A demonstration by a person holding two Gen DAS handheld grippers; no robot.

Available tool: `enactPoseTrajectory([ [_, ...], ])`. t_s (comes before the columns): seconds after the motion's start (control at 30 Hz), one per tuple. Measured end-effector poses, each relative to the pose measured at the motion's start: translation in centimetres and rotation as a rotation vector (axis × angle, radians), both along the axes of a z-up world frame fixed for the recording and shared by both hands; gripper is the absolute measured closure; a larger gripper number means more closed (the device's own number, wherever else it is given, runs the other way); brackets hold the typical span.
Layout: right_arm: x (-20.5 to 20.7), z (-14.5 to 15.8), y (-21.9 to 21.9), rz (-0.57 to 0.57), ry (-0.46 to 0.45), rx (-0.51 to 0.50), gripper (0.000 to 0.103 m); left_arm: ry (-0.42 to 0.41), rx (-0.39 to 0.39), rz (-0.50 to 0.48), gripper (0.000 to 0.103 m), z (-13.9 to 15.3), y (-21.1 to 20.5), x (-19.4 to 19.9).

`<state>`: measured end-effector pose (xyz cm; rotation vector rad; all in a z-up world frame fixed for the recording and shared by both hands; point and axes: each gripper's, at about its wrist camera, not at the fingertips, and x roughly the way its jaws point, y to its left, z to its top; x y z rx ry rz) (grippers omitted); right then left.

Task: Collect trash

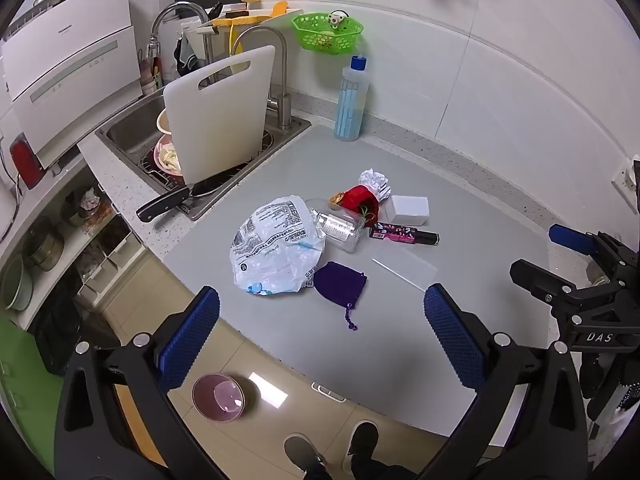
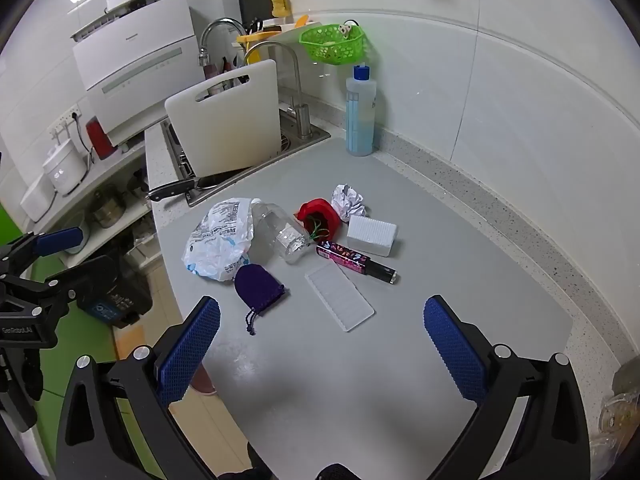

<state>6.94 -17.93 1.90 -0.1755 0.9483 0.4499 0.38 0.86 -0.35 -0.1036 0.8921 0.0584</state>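
1. The left gripper point(image 1: 320, 336) hangs over the near edge of the grey counter mat point(image 1: 460, 208), its blue-padded jaws spread wide with nothing between them
2. The right gripper point(image 2: 320, 344) is likewise wide open and empty, tilted down at the same mat point(image 2: 460, 240)
3. The trash lies in a loose cluster at the middle of the mat, well apart from both grippers
4. A crumpled white plastic bag point(image 1: 276, 244) with printed text sits on the sink side; a purple drawstring pouch point(image 1: 340, 284) lies just beside it, nearer the grippers
5. A clear plastic bottle point(image 2: 282, 232) lies on its side, touching the bag
6. Beyond the bottle is a red pouch point(image 2: 320, 216) with a crumpled paper ball point(image 2: 348, 200) against it
7. A white rectangular block point(image 2: 372, 235) rests beside the red pouch – a dark printed tube point(image 2: 356, 262) lies in front of it
8. A flat clear ridged tray point(image 2: 340, 300) lies nearest the right gripper
9. At the mat's far edge stands a blue-capped bottle point(image 1: 352, 100); a white cutting board point(image 1: 220, 112) leans upright in the sink point(image 1: 128, 132), a black-handled knife point(image 1: 162, 204) on the rim
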Motion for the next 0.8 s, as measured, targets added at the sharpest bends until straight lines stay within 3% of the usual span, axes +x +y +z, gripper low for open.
enactPoseTrajectory([
  [0.8, 0.12, -0.05, 0.05, -0.001, 0.008, 0.004, 0.005, 0.002, -0.003, 0.005, 0.003, -0.1, 0.33, -0.05],
])
